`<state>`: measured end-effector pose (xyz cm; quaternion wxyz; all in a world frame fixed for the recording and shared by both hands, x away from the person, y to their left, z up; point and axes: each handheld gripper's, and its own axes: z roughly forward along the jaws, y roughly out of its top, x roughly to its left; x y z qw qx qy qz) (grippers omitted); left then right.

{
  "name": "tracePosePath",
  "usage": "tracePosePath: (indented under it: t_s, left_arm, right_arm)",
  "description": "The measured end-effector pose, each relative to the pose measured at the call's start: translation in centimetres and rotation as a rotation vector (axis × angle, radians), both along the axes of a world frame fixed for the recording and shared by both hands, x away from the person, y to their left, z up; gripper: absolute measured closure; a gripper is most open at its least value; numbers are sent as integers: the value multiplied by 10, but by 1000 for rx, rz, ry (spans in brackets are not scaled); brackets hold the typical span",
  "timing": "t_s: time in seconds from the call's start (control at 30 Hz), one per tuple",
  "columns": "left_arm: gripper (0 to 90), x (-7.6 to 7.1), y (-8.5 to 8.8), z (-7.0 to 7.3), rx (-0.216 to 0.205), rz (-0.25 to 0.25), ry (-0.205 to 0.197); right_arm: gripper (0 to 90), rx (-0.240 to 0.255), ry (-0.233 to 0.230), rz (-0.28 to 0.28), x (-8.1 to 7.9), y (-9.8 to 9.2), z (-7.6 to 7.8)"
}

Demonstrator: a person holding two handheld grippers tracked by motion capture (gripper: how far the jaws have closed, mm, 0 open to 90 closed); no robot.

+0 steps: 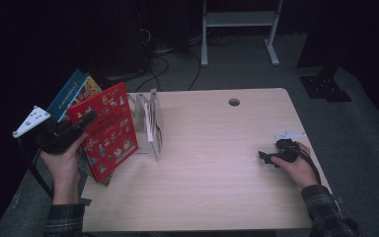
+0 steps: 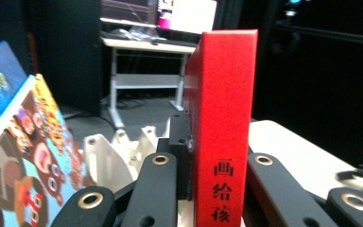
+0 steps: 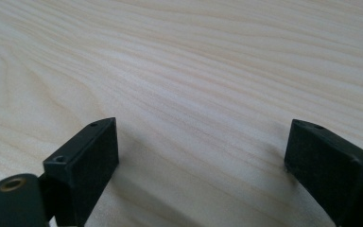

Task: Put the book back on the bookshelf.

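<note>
The room is dark, and a light wooden table (image 1: pixel 212 163) stands in the middle of it with a small round hole near its far edge. Behind the table are a white frame on legs and some black cables on the floor, but the rest of the back of the room is too dark to make out.

At the left edge of the table a red book (image 1: pixel 107 129) stands tilted, and its bottom corner is hidden behind the person's left hand. In the left gripper view the red book (image 2: pixel 222 123) shows its spine, which runs straight up between the two black jaws; the bottom of the spine is cut off by the edge of the picture. The left gripper (image 1: pixel 79 124) is pinching this book, with one jaw on each cover. Behind the red book a blue book (image 1: pixel 69 94) and a colourful picture book (image 2: pixel 33 156) lean outward past the table's edge, and both are partly covered.

Just to the right of the red book is a clear book rack (image 1: pixel 150 123) with thin upright dividers. It is hard to see because light passes through it.

Far over on the right side of the table, the right gripper (image 1: pixel 266 158) rests low on the wood, well apart from the books. Its jaws are spread wide, and bare table (image 3: pixel 194 71) shows between them.
</note>
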<state>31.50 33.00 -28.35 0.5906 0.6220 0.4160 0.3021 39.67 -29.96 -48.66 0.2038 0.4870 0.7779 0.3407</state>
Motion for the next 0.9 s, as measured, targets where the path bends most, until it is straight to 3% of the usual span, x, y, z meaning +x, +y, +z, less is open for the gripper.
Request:
tracePosePath:
  t_s: [0.37,0.9]
  left_arm:
    - [798,30,-17,-10,42,89,-12]
    - [798,67,-20,-26,40,151,-24]
  right_arm:
    - [97,0,0,1,0,0,0]
    - [97,1,0,2,0,0,0]
